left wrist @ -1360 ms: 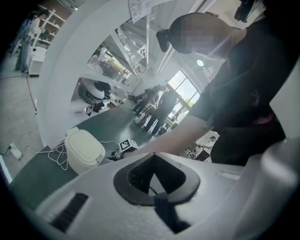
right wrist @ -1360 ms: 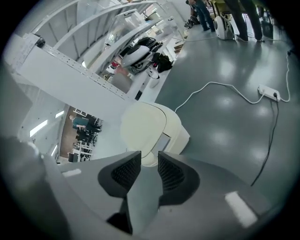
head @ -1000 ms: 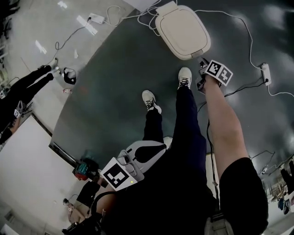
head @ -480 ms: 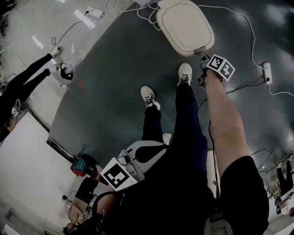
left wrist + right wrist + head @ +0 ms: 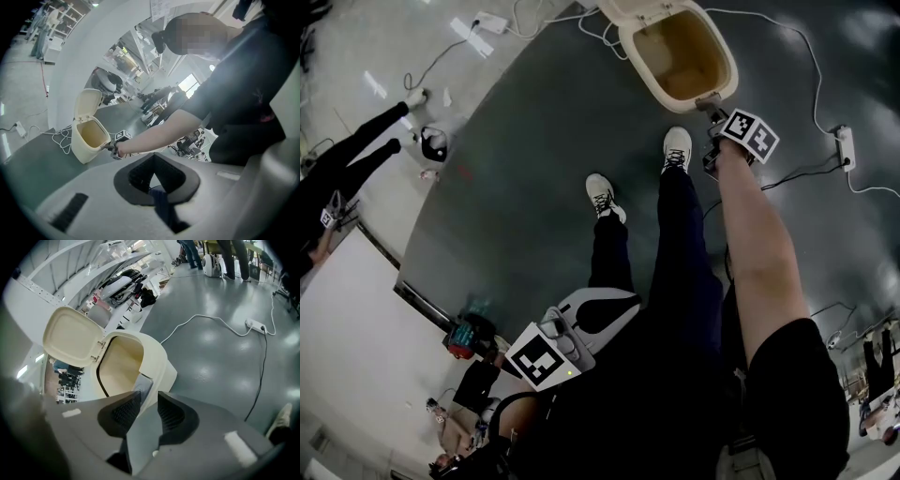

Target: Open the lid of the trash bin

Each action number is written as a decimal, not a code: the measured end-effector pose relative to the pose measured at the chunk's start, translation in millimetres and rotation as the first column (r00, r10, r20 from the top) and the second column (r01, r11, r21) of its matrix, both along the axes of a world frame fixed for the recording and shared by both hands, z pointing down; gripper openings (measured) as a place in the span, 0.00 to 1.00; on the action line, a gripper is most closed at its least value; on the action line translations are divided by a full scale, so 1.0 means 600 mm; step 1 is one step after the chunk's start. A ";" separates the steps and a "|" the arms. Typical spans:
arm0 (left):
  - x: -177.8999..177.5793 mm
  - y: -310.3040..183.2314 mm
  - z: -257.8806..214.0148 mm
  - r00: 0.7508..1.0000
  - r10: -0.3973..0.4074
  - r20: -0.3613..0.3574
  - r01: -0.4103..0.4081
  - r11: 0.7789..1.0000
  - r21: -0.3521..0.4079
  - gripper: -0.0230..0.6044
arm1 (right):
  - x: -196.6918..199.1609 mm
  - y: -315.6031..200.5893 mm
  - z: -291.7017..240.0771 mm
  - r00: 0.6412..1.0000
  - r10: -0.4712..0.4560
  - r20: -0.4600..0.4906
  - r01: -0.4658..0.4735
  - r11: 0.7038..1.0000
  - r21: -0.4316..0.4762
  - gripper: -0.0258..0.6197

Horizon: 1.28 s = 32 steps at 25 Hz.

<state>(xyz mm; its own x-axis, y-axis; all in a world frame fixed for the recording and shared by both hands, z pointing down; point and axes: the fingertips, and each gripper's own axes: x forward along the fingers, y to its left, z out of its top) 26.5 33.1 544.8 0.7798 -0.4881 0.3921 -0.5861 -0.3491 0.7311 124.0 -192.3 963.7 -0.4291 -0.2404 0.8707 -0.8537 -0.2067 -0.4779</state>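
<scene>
The right gripper (image 5: pixel 149 398) points down at the front edge of the cream plastic trash bin (image 5: pixel 161 364). Its jaws stand apart and have just been closing a little. They clamp nothing; the bin's grey front push-tab (image 5: pixel 143 385) sits at their tips, and I cannot tell whether it is touched. The left gripper (image 5: pixel 154 158) hangs by the person's leg, jaw tips together on nothing. The bin stands on the dark glossy floor (image 5: pixel 211 348), just ahead of the person's white shoe (image 5: pixel 677 150). Its rounded cream lid (image 5: pixel 70 336) stands swung up on its hinge, leaving the tan inside bare. The opening looks done; only drawing the right gripper away seems left.
</scene>
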 end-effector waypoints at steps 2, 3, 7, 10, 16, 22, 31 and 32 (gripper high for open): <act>0.001 0.001 0.001 1.000 0.002 -0.001 -0.002 1.000 -0.002 0.04 | 0.001 0.000 0.002 1.000 -0.004 0.002 0.004 1.000 -0.003 0.24; 0.001 0.001 0.002 1.000 0.002 -0.001 -0.002 1.000 -0.003 0.04 | 0.002 0.000 0.003 1.000 -0.004 0.002 0.004 1.000 -0.005 0.24; -0.001 -0.003 0.000 1.000 -0.007 -0.002 0.007 1.000 -0.005 0.04 | 0.002 -0.002 0.003 1.000 0.001 0.000 -0.001 1.000 -0.005 0.24; -0.004 0.000 0.000 1.000 -0.004 0.000 0.004 1.000 -0.006 0.04 | 0.002 -0.002 0.002 1.000 0.005 0.000 -0.005 1.000 -0.005 0.24; -0.004 0.004 -0.016 1.000 -0.002 -0.007 0.002 1.000 0.020 0.04 | 0.000 0.000 -0.013 1.000 0.014 -0.005 -0.014 1.000 -0.013 0.16; -0.012 0.004 -0.070 1.000 0.014 -0.003 -0.014 0.995 0.102 0.04 | -0.018 0.014 -0.097 0.997 -0.028 0.077 0.026 0.999 0.032 0.04; -0.057 0.010 -0.208 0.998 0.055 0.042 -0.065 0.952 0.300 0.04 | -0.127 0.039 -0.466 0.890 -0.267 0.371 0.115 0.917 0.383 0.04; -0.061 0.010 -0.223 0.998 0.058 0.039 -0.067 0.945 0.321 0.04 | -0.134 0.045 -0.516 0.873 -0.290 0.393 0.105 0.897 0.429 0.04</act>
